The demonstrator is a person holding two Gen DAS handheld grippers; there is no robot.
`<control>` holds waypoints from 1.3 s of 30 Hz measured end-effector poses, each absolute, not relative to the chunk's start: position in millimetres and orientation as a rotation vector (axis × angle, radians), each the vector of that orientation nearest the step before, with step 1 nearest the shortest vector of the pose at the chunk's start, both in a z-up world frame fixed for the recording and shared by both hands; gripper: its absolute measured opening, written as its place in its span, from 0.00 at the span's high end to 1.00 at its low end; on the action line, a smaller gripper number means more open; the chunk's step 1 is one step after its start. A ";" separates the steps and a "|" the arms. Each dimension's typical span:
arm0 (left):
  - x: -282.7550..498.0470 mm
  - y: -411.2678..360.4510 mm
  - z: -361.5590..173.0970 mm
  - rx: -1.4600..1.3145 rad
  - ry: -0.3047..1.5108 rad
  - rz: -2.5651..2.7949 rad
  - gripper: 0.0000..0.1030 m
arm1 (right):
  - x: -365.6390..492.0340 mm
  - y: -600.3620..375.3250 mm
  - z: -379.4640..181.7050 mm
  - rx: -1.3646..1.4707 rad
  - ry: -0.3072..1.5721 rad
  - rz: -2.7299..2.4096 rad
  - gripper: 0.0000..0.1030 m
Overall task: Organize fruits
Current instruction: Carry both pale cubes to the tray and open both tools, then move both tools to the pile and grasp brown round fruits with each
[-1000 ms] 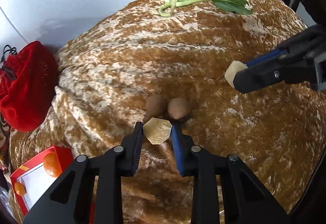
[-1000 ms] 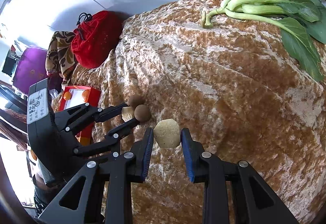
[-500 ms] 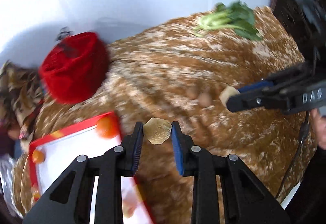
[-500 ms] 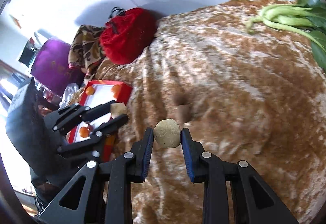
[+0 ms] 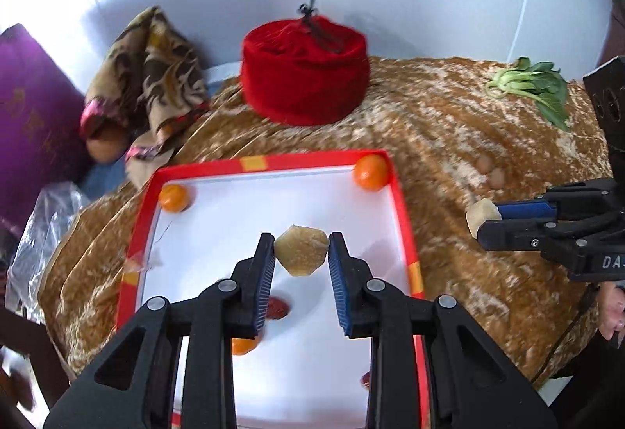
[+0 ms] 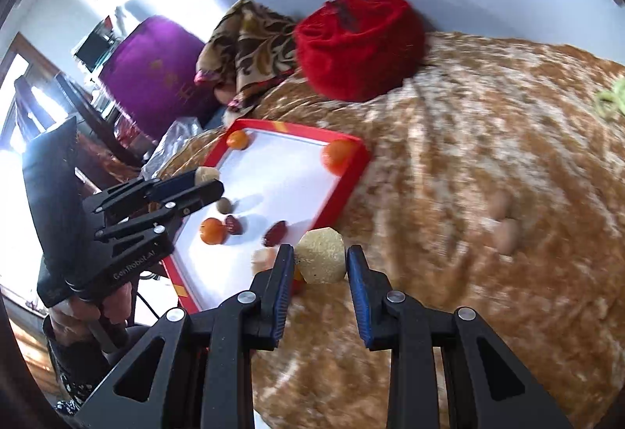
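My left gripper is shut on a pale yellow faceted fruit chunk and holds it above the white floor of the red-rimmed tray. My right gripper is shut on a second pale chunk over the brown cloth, just right of the tray's near corner. The tray holds oranges, red dates and a small brown fruit. Two brown round fruits lie on the cloth to the right. Each gripper shows in the other's view.
A red velvet hat sits at the back of the brown velvet cloth. Bok choy lies at the far right. A patterned scarf, a purple cushion and a plastic bag are at the left.
Both grippers swung left with their chunks, away from the two brown fruits. The left one has come over the tray; the right one has reached the tray's edge.
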State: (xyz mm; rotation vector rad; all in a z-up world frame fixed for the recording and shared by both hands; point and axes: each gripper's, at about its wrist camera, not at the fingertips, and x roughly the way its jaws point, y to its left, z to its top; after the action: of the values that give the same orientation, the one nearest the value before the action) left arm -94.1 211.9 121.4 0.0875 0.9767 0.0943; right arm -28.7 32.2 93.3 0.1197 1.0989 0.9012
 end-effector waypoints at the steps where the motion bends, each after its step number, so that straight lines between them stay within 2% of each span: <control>1: -95.3 216.6 118.4 0.089 0.989 0.106 0.75 | -31.2 43.5 94.0 0.107 1.096 0.914 0.72; 12: -100.8 226.4 88.1 0.196 1.084 0.127 0.75 | -53.3 119.9 78.9 -0.001 1.113 0.971 0.72; 22: -99.2 219.1 74.3 0.277 1.135 0.130 0.75 | -51.0 138.1 60.8 -0.020 1.109 0.950 0.72; 27: -96.5 225.2 71.5 0.296 1.142 0.189 0.75 | -52.5 139.8 58.3 -0.022 1.107 0.944 0.69; 29: -95.3 228.6 73.1 0.287 1.137 0.210 0.71 | -51.8 135.9 60.7 -0.003 1.106 0.947 0.69; 33: -93.0 231.2 81.0 0.273 1.099 0.258 0.56 | -44.6 113.9 72.1 0.051 1.086 0.953 0.68; 39: -90.5 227.4 96.7 0.218 1.027 0.272 0.51 | -12.9 34.3 89.5 0.095 1.048 0.826 0.68</control>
State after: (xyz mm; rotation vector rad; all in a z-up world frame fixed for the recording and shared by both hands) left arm -90.5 227.4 96.7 0.2181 1.0269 0.2715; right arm -12.9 34.3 89.5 0.0946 1.0475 0.8256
